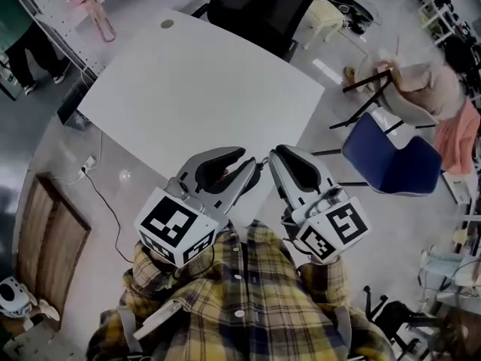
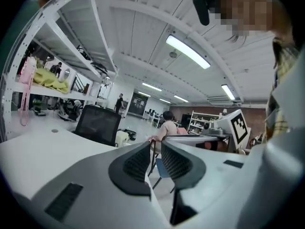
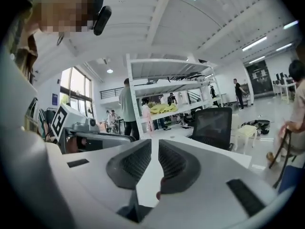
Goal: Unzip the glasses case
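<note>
**Both grippers held level at chest, empty; case not in view**

The person is holding the left gripper and the right gripper side by side just in front of a yellow plaid shirt, tips close together and over the near corner of the white table. Both are pointing roughly level across the room. The glasses case is showing in none of the three views.

In the left gripper view, the left gripper is sitting with its jaws nearly together. A slim gap is showing, with nothing between, only a blue chair seen through it. In the right gripper view, the right gripper is the same: a slim gap, released, gripping nothing, with the table top showing through.

The grey gripper bodies are filling the lower half of both gripper views and blocking whatever is lying below. In the head view the grippers and marker cubes are covering the near table edge.

Around:
- A black office chair is standing at the far side of the table.
- The blue chair is standing off the table's right corner.
- A seated person is sitting beyond that chair.
- A white shelving rack is holding yellow cloth.
- A cable is trailing on the floor at left.
</note>
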